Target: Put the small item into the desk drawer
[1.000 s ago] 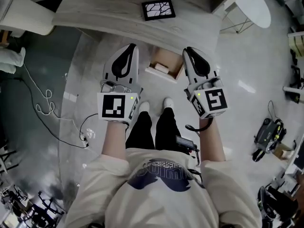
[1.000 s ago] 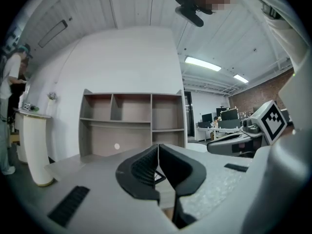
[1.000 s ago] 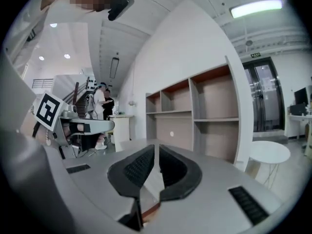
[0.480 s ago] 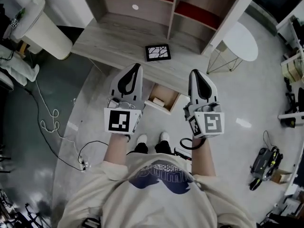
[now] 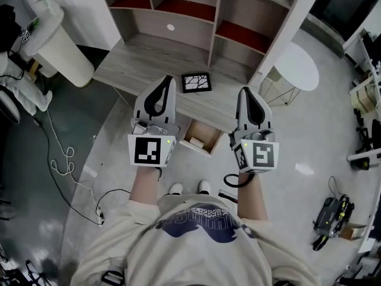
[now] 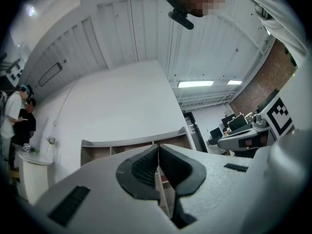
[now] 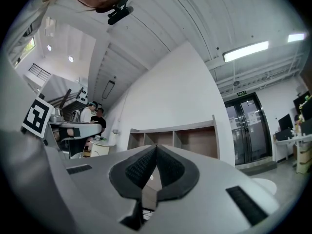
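The desk drawer (image 5: 211,130) stands pulled open under the wooden desk (image 5: 134,64), between my two grippers. A small white item (image 5: 195,142) lies inside it. My left gripper (image 5: 168,81) is held over the desk's front edge, left of the drawer. Its pads (image 6: 146,167) are pressed together with nothing between them. My right gripper (image 5: 244,92) is held to the right of the drawer, and its jaws have just closed, empty, the pads (image 7: 168,168) meeting. Both gripper views look past the jaws at the shelf unit (image 7: 195,140) and a white wall.
A black-framed patterned tablet (image 5: 196,82) lies on the desk. The shelf unit (image 5: 214,16) rises behind it. A white round side table (image 5: 297,64) stands right, a white cylinder (image 5: 62,49) left. Cables (image 5: 59,159) trail on the floor; gear (image 5: 330,216) lies bottom right.
Both grippers have risen from beside the drawer to desk height. The head view has tipped forward, bringing the shelves into sight. The drawer stays open with the item inside.
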The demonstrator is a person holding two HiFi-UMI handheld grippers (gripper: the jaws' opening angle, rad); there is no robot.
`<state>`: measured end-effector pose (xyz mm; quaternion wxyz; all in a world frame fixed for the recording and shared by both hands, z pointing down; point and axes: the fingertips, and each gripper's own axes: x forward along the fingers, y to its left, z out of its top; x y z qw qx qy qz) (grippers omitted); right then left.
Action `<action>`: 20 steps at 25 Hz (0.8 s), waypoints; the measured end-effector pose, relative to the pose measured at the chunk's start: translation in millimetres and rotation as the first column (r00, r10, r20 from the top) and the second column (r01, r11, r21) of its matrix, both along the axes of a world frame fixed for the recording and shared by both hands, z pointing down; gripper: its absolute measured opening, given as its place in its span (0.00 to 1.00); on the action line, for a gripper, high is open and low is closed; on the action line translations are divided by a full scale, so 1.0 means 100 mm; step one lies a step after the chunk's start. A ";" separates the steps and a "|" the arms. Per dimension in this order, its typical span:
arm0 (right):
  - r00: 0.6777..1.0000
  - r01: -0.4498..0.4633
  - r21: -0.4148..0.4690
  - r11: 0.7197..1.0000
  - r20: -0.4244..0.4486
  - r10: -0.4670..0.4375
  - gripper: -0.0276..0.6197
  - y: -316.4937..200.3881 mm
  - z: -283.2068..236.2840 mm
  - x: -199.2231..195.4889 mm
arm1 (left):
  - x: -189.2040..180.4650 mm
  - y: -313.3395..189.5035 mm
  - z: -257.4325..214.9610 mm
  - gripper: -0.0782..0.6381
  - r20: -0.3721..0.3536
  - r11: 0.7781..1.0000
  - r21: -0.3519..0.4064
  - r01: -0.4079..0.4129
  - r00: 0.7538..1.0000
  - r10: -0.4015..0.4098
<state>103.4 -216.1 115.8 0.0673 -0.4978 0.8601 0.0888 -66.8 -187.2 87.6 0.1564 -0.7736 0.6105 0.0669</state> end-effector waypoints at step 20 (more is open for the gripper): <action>0.997 -0.027 0.000 1.000 -0.070 0.027 0.04 -0.02 0.11 -0.06 | -0.06 -0.05 0.00 0.13 0.007 1.000 -0.003 0.003 1.000 -0.003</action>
